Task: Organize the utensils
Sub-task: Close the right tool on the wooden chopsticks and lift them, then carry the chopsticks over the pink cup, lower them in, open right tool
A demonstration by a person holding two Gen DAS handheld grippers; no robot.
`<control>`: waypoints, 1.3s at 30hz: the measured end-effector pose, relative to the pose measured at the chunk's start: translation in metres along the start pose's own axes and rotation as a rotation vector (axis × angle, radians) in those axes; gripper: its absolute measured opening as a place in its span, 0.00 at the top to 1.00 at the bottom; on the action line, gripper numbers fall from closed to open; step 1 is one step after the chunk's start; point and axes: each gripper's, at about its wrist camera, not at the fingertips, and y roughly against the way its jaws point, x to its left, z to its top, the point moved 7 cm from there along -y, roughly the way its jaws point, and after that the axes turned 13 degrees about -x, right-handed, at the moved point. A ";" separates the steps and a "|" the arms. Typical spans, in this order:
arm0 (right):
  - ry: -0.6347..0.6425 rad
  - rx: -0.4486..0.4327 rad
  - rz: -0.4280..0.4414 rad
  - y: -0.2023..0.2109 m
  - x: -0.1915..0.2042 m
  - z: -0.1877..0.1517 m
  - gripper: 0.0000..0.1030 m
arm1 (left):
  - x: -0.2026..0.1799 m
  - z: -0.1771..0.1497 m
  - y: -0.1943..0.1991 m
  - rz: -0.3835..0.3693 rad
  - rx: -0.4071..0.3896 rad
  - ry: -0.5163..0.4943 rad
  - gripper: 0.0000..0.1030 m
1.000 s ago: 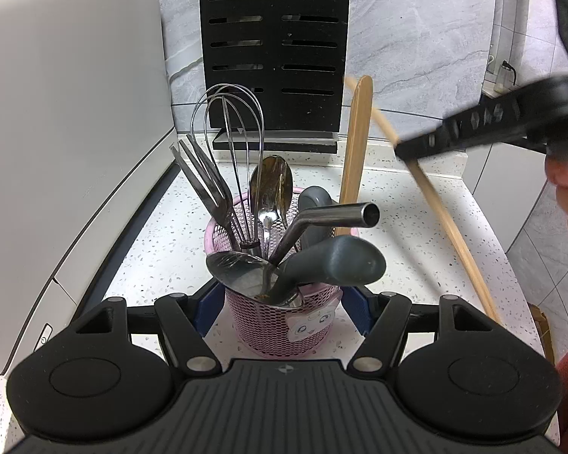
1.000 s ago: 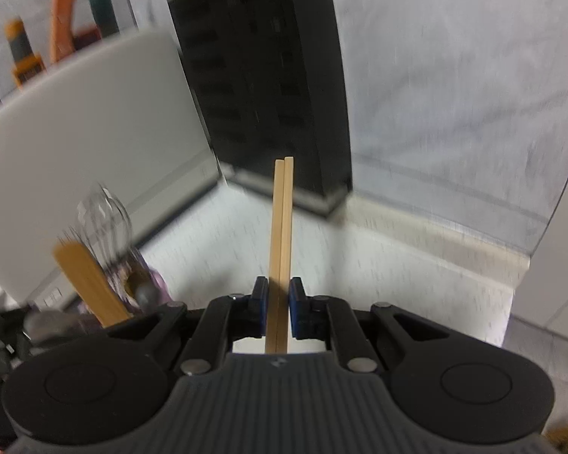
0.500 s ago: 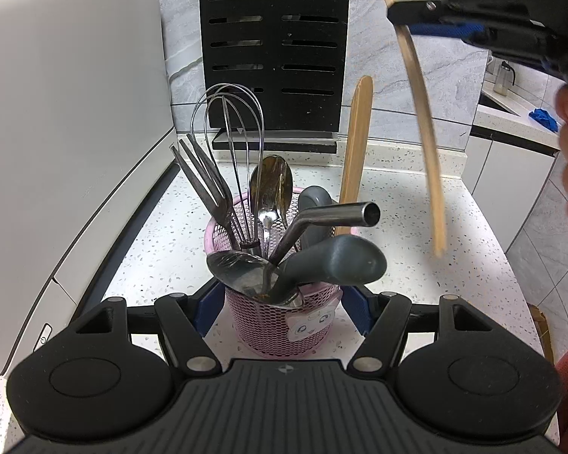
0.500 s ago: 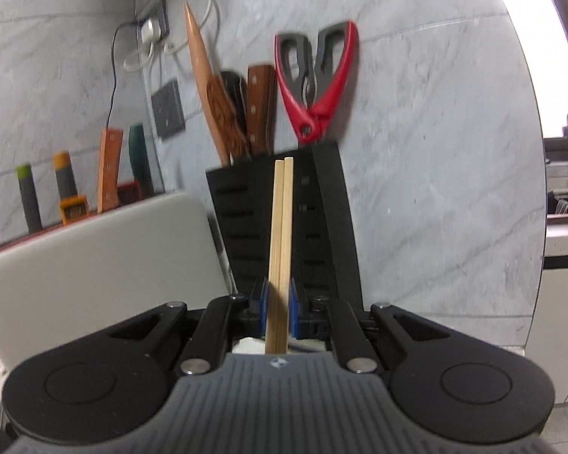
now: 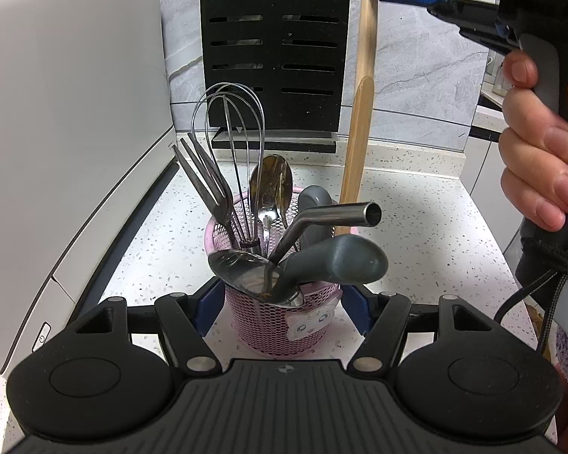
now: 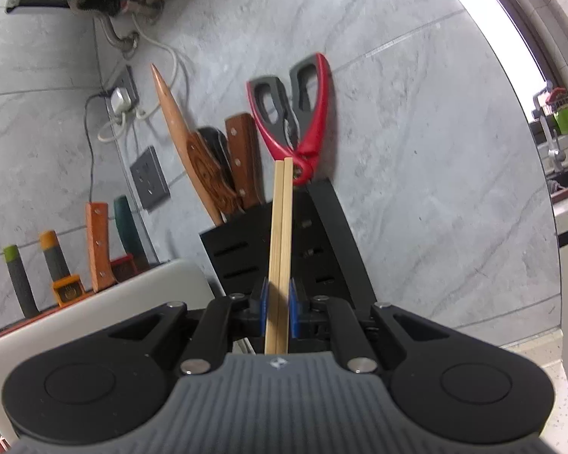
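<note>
chopsticks [image 6: 281, 242] are being pinched upright in the right gripper [image 6: 278, 304], at 1 o'clock above the pink basket [image 5: 284, 325]. the left gripper [image 5: 284, 302] is open, with its fingers on both sides of the basket on the table [image 5: 416, 223]. fork, whisk and spoons are already standing inside; i judge the chopsticks are what is left to go in.

pink mesh basket [image 5: 280, 325], tan chopsticks [image 6: 280, 249], red scissors [image 6: 314, 113]

Left gripper [image 5: 284, 299] flanked the pink mesh holder [image 5: 282, 321] (whisk [image 5: 229, 143], fork [image 5: 204, 178], spoons inside), chopsticks [image 5: 367, 34] hung above.
</note>
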 end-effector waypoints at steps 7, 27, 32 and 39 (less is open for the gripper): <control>0.003 0.012 0.050 0.000 0.007 -0.012 0.92 | 0.000 0.000 0.000 -0.001 0.000 -0.001 0.25; 0.167 0.256 0.365 0.029 0.019 -0.028 0.92 | 0.000 0.000 0.000 0.001 -0.001 -0.001 0.25; 0.170 0.337 0.464 0.039 0.018 -0.031 0.92 | 0.000 0.000 0.000 0.002 -0.001 -0.001 0.25; 0.144 0.382 0.476 0.039 0.020 -0.033 0.91 | 0.000 0.000 0.000 0.000 -0.002 -0.002 0.25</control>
